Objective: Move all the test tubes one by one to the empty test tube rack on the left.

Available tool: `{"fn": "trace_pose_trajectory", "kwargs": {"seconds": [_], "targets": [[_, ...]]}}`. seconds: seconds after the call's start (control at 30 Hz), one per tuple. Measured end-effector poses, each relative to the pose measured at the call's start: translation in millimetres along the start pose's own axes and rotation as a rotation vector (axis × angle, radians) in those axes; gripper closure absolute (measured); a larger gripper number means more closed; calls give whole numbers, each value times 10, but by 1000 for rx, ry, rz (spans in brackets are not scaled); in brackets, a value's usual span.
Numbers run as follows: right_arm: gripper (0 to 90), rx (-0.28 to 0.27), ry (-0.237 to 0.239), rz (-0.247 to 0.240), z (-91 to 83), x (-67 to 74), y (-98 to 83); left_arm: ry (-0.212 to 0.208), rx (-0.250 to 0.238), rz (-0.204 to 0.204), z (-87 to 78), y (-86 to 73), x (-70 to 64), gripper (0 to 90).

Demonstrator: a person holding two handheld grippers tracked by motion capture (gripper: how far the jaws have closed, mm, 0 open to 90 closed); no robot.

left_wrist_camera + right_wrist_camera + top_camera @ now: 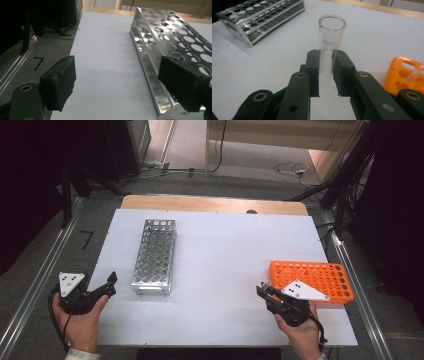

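Carefully, our right tongs (325, 72) clamped the glass tube (329, 47) for transfer | left tongs (125, 82) stood wide, ready beside the metal rack (172, 47).

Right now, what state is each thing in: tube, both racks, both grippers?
Glass test tube: clamped, mouth open, empty.
Right gripper: shut on the tube.
Left gripper: open, holding nothing.
Metal rack: flat on the table, holes empty.
Orange rack: flat on the table.
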State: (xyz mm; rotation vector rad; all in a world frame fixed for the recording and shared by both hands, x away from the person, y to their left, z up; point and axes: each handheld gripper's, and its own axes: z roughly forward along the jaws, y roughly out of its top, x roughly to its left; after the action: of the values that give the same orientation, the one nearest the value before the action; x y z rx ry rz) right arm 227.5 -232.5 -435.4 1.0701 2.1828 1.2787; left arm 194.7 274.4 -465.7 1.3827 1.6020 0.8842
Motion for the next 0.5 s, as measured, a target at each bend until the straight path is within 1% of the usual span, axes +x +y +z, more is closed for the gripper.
{"fn": "trace_pose_trajectory", "kwargs": {"seconds": [0.03, 0.07, 0.1, 0.17, 0.2, 0.23, 0.3, 0.33, 0.37, 0.4, 0.43, 0.5], "targets": [[733, 10, 11, -3, 72, 38, 27, -5, -3, 1, -1, 3, -5, 146], [733, 10, 11, -3, 72, 38, 27, -6, -4, 0, -2, 6, -10, 146], [733, 16, 23, -10, 140, 74, 54, -12, -4, -2, -2, 11, -17, 146], [733, 16, 29, -15, 170, 92, 69, -15, -5, -3, -1, 14, -23, 146], [733, 18, 38, -20, 224, 128, 100, -19, -6, -5, -2, 19, -30, 152], [733, 18, 38, -20, 224, 128, 100, -24, -6, -8, -3, 27, -38, 152], [733, 21, 48, -27, 279, 159, 130, -41, -12, -16, -1, 52, -60, 165], [733, 27, 58, -34, 343, 186, 150, -50, -18, -15, -3, 64, -79, 165], [733, 27, 58, -34, 343, 186, 150, -59, -22, -13, -4, 74, -102, 165], [733, 35, 67, -37, 409, 218, 167, -78, -22, -2, -6, 90, -157, 165], [733, 35, 67, -37, 409, 218, 167, -78, -22, -2, -6, 90, -157, 165], [733, 43, 79, -48, 499, 271, 199, -100, -19, 1, 2, 101, -212, 165]]}}
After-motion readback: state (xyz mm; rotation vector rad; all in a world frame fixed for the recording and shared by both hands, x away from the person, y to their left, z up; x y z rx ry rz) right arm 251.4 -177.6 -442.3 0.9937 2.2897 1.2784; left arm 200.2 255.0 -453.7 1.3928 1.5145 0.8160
